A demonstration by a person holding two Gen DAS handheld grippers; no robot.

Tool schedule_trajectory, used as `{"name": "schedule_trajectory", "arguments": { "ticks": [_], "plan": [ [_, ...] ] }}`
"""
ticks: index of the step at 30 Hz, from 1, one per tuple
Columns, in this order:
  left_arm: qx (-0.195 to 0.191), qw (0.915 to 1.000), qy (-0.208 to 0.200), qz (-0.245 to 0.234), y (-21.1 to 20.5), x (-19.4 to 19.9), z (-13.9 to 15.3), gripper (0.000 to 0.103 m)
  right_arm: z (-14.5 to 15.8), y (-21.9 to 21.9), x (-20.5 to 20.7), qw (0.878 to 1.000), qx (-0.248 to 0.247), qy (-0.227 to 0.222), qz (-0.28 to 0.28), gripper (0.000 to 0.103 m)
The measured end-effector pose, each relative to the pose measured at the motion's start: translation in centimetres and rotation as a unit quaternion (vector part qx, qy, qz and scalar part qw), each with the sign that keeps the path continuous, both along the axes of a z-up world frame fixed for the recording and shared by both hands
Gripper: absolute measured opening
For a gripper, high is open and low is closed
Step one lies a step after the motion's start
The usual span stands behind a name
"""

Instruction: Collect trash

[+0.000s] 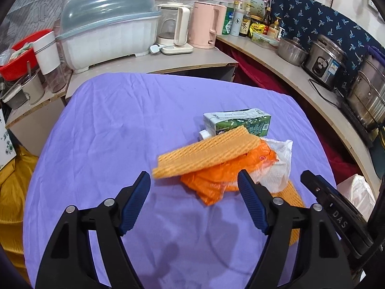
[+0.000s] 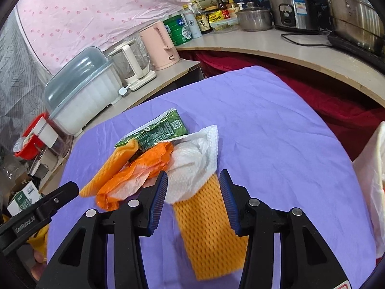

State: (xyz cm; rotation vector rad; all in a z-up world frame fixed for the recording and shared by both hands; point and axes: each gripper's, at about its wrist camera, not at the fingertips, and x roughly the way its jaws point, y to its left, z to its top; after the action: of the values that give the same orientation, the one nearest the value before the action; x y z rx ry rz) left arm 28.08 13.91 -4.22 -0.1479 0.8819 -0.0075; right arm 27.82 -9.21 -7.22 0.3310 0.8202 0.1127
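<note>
On the purple tablecloth [image 1: 120,120]: a heap of trash lies right of centre.
Carton: green-and-white drink carton [image 1: 240,121] on its side at the far end of the heap, white cap facing left.
Foam nets: one orange foam mesh sleeve [image 1: 207,154] lies across the top, leaning on the carton; a second orange mesh sleeve [image 2: 209,226] lies flat at the near end.
Bag: crumpled orange plastic bag [image 1: 216,180] under the first sleeve.
Tissue: crumpled white paper towel [image 2: 195,168] beside the bag, overlapping the far end of the second sleeve.
Containers: white plastic bag [image 2: 370,180] at the table's right edge, contents not visible; a lidded dish rack [image 1: 108,31] on the counter behind, contents unclear.
Left gripper [image 1: 193,183]: jaws spread wide, nothing between them, tips just short of the orange bag.
Right gripper [image 2: 193,180]: jaws partly apart, straddling the second sleeve and the towel's edge; whether the pads press on them cannot be told.
</note>
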Motion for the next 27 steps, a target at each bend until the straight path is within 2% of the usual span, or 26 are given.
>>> {"name": "schedule_trajectory", "arguments": {
  "ticks": [9,12,14,17,20,27],
  "plan": [
    [0.004,0.9995,0.025,-0.019,-1.4,3.8,-2.7,0.069,-3.2,0.3,4.8,0.999,0.008,0.033,-0.002,0.044],
    [-0.006,0.9988,0.042,-0.026,-1.4,4.6,-3.5,0.054,-4.1,0.4,5.5,0.999,0.017,0.043,0.002,0.039],
    [-0.01,0.9983,0.05,-0.027,-1.4,4.9,-3.9,0.037,-4.4,0.6,5.6,0.999,0.02,0.042,0.008,0.027],
    [-0.014,0.9979,0.056,-0.028,-1.3,4.8,-4.0,0.023,-4.1,0.9,5.1,0.999,0.016,0.035,0.014,0.017],
    [-0.018,0.9982,0.051,-0.026,-1.1,3.9,-3.5,0.015,-3.7,0.5,4.1,0.999,0.025,0.033,0.015,0.009],
    [-0.02,0.9988,0.036,-0.024,-0.9,0.7,-1.5,0.01,-1.3,-0.4,0.0,0.999,0.042,0.011,0.015,0.006]
  ]
}}
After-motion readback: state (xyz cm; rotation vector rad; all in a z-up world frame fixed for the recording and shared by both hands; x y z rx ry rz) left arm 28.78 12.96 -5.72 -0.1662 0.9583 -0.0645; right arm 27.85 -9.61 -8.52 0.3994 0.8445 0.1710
